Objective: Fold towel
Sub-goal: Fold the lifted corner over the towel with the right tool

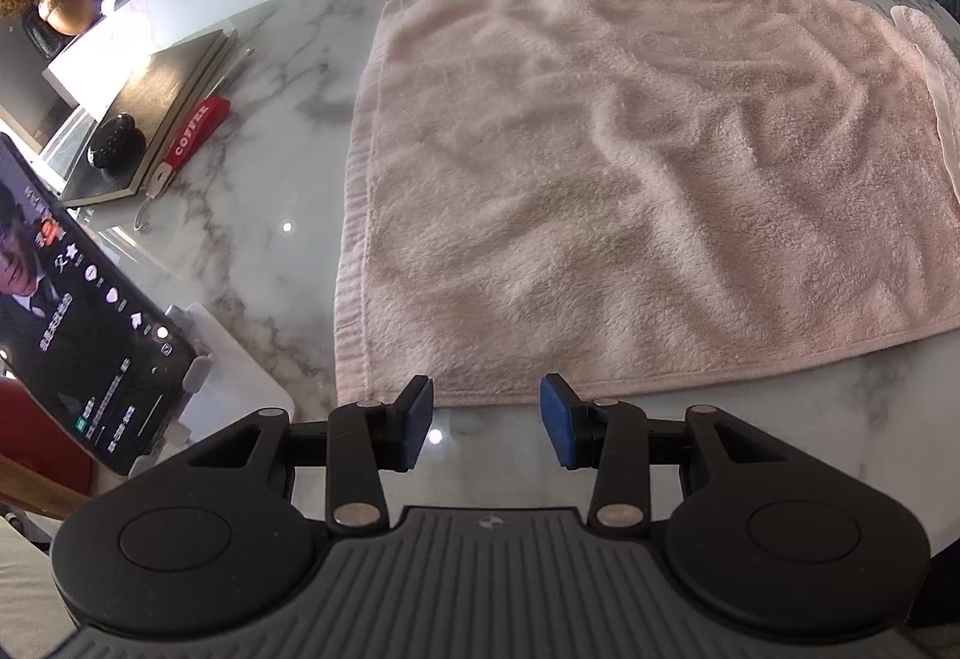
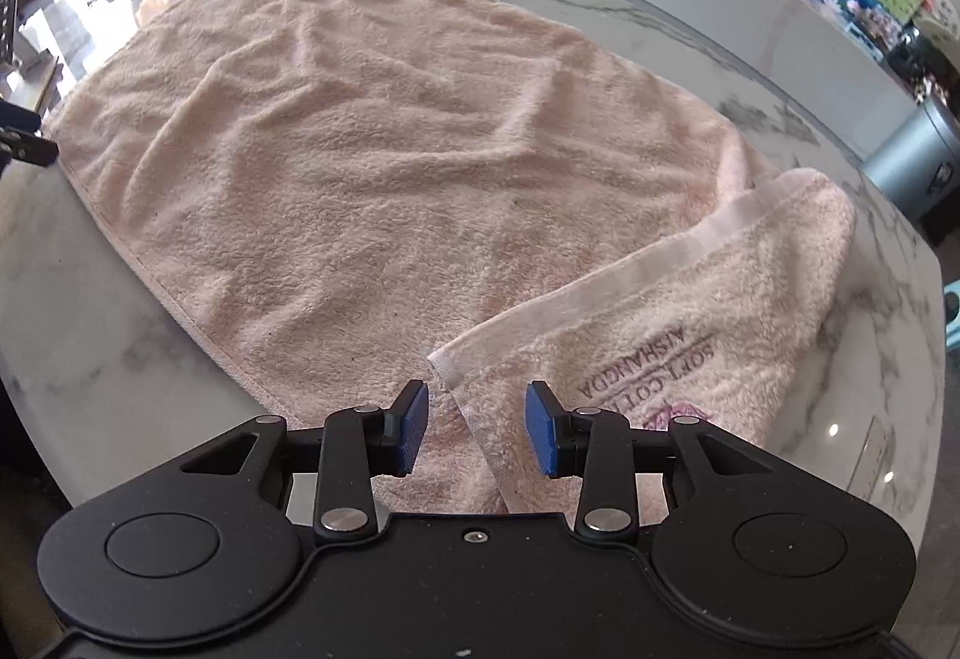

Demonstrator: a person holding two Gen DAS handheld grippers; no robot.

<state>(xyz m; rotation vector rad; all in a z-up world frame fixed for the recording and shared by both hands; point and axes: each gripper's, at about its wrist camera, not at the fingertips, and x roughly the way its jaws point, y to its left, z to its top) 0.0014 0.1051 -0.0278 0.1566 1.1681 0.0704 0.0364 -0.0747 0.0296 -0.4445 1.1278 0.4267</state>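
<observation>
A pale pink towel [image 1: 630, 179] lies spread and wrinkled on the marble table [image 1: 270, 179]. My left gripper [image 1: 486, 401] hovers open over the towel's near hem, close to its near left corner, with nothing between its blue pads. In the right wrist view the towel [image 2: 360, 149] has its right end turned over into a flap [image 2: 690, 311] that shows a white band and printed lettering. My right gripper [image 2: 477, 407] stands open just above the flap's corner. Its pads are apart and do not press on the cloth.
A phone on a stand [image 1: 78, 335] is at the near left. Beyond it lie a red tag marked COFFEE [image 1: 195, 131], a dark notebook [image 1: 162, 95] and a black round object [image 1: 117, 143]. A grey bin [image 2: 918, 161] stands past the table's far right edge.
</observation>
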